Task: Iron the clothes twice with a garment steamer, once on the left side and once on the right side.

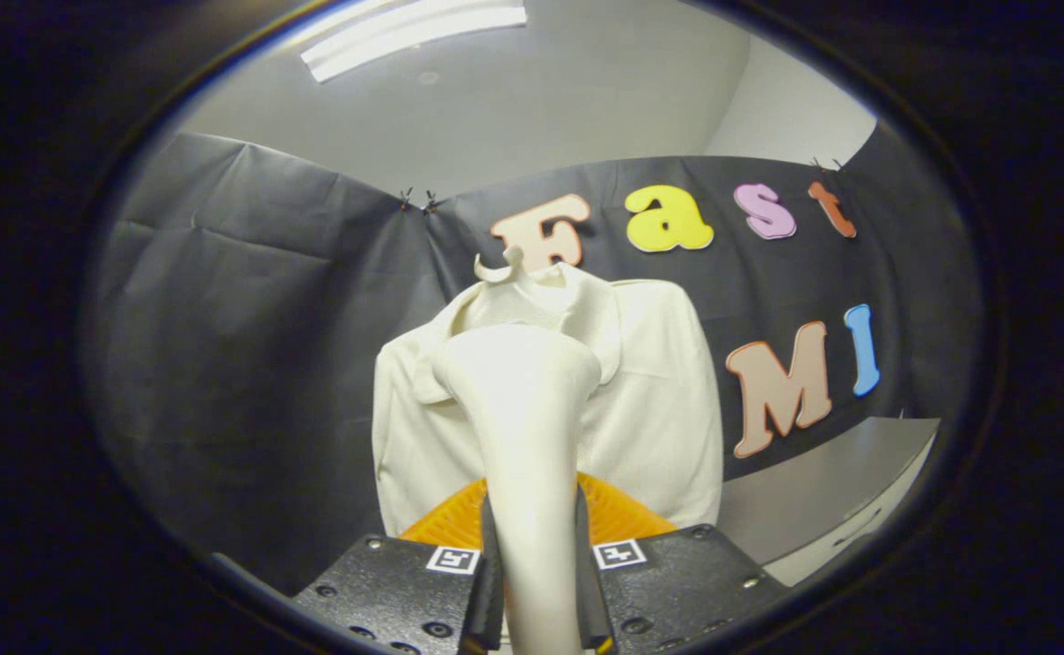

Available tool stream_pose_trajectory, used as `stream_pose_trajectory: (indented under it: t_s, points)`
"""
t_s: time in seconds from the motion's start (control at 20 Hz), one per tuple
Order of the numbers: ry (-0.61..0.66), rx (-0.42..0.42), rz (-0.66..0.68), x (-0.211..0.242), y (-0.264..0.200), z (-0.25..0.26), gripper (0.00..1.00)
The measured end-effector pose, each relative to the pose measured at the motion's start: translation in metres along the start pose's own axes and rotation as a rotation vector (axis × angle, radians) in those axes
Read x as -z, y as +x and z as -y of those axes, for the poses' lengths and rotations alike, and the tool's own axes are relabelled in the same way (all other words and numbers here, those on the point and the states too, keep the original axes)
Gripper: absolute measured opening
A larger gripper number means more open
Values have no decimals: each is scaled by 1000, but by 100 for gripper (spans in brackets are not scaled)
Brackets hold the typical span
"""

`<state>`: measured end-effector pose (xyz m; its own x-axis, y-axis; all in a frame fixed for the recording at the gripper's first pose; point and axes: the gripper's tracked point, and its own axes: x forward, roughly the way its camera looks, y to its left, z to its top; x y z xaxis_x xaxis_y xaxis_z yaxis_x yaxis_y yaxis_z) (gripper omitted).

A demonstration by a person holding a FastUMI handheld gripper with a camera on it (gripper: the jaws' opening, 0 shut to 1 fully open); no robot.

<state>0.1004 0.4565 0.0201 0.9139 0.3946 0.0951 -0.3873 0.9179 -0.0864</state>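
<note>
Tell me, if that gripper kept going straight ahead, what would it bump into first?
Probably the jacket on its hanger. The gripper is shut on the steamer, whose head points at the jacket's collar, so the steamer would touch first. Depth is hard to judge.

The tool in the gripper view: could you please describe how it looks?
The tool has two blocky bodies with matte faces, dotted with round screw heads. Each body carries a small square black-and-white marker near its inner top corner. Two thin, flat fingers rise between them.

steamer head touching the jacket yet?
Cannot tell. In the gripper view the hand-held gripper is shut on the steamer, whose head overlaps the white jacket near the collar; looking straight along the handle, neither contact nor gap shows.
</note>
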Motion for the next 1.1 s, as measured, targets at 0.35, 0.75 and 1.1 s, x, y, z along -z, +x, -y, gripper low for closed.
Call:
stream_pose_trajectory:
  t_s: [0.35,0.75,1.1]
  points:
    - [5,79,-77,60,39,-15,32]
    - [-33,188,-116,93,63,-5,32]
    - [-35,234,-241,145,63,17,33]
